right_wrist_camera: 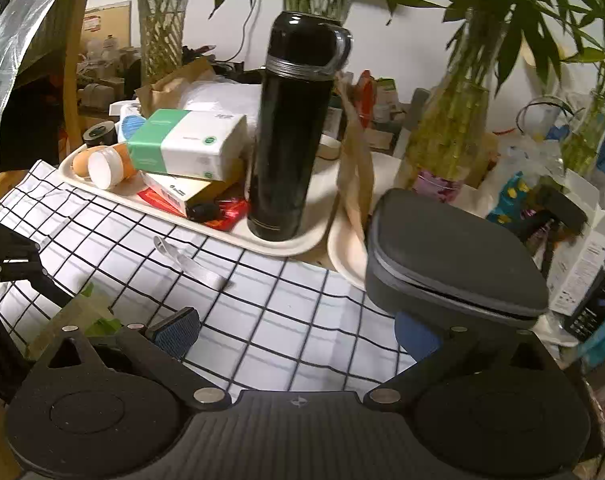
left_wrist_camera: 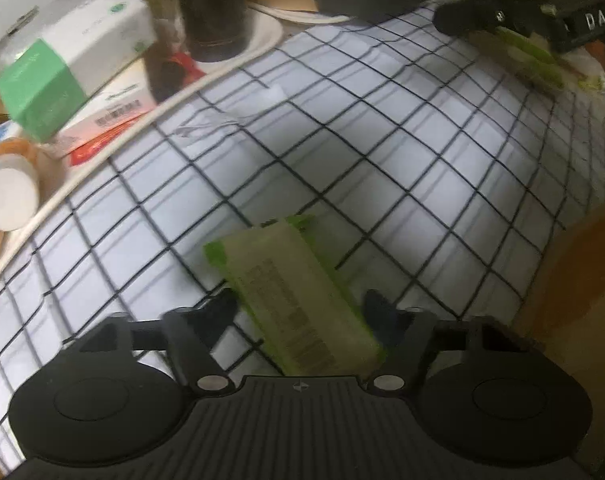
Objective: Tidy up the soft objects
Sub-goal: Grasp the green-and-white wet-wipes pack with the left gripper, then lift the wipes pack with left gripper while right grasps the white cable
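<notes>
A green and beige soft packet (left_wrist_camera: 298,300) sits tilted between the fingers of my left gripper (left_wrist_camera: 302,308), which is shut on it above the black-checked white cloth (left_wrist_camera: 382,140). The right wrist view shows the same packet (right_wrist_camera: 78,312) at the lower left, beside the left gripper's black frame (right_wrist_camera: 6,260). My right gripper (right_wrist_camera: 294,332) stands open over the cloth (right_wrist_camera: 286,304) with nothing between its blue-padded fingers (right_wrist_camera: 174,332). A second green packet (left_wrist_camera: 530,56) lies at the cloth's far right, just under the right gripper's black body (left_wrist_camera: 502,12).
A cream tray (right_wrist_camera: 294,246) at the back holds a green and white tissue box (right_wrist_camera: 186,144), a tall black flask (right_wrist_camera: 290,128), a white-lidded jar (right_wrist_camera: 106,166), an egg and small boxes. A grey zip case (right_wrist_camera: 454,256) stands at the right. A silver strip (right_wrist_camera: 190,260) lies on the cloth.
</notes>
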Tool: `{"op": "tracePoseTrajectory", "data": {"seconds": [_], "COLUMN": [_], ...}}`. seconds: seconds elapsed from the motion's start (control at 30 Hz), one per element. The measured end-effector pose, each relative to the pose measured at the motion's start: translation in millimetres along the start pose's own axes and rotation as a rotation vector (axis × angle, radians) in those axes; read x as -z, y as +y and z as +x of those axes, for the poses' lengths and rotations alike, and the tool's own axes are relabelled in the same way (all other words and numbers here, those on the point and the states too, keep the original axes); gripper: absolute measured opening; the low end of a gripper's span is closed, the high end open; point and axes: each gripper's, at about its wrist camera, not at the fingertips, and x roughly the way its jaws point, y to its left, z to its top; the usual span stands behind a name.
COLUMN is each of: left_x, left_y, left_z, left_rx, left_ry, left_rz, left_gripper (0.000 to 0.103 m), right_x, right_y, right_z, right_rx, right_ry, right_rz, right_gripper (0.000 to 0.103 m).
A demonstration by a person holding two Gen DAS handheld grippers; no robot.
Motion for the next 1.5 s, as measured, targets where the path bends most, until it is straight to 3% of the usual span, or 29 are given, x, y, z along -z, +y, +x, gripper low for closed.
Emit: {"op": "tracePoseTrajectory", "data": {"seconds": [0.2,0.37,0.53,0.67,0.77,0.93,1.03,1.17,1.27,1.37,1.5], "left_x": [2.7,3.1,2.2,0.0,2.3,9.2,13.7,16.1,16.8,16.1,15.0], "left_y": [24.1,41.1,36.2,34.7,43.3,61.0,69.8,72.5,72.0,71.4,69.5], "left_z": [-3.9,-5.3,-3.1,0.4,-1.3,-7.1,-16.0,-28.4,-34.8,-38.6,-34.1], "left_rx": [-0.076,-0.076,-0.104,-0.130,-0.152,-0.175,-0.194,-0.222,-0.224,-0.220,-0.221], "left_ry": [-0.004,-0.005,-0.022,-0.033,-0.049,-0.062,-0.126,-0.208,-0.257,-0.282,-0.275], "left_rz": [-0.110,-0.211,-0.214,-0.254,-0.327,-0.415,-0.453,-0.468,-0.466,-0.459,-0.438], "left_gripper": [0.054,0.054,0.064,0.065,0.050,0.048,0.048,0.048,0.048,0.048,0.048], "right_x": [-1.3,3.7,12.6,13.8,12.5,7.2,5.0,2.8,-0.2,-0.9,-1.9], "right_y": [6.1,12.7,24.5,27.8,29.4,36.1,40.9,45.6,49.2,50.9,53.8], "right_z": [15.1,32.8,60.0,80.6,93.4,109.5,119.0,125.6,127.5,128.3,126.1], "right_rx": [-0.072,-0.175,-0.247,-0.263,-0.269,-0.277,-0.275,-0.295,-0.312,-0.335,-0.367], "right_ry": [0.010,-0.001,0.001,-0.017,-0.036,-0.064,-0.067,-0.077,-0.077,-0.075,-0.046], "right_rz": [-0.055,-0.166,-0.245,-0.258,-0.259,-0.283,-0.297,-0.296,-0.298,-0.288,-0.274], "right_gripper": [0.103,0.103,0.103,0.101,0.093,0.086,0.072,0.066,0.056,0.044,0.020]}}
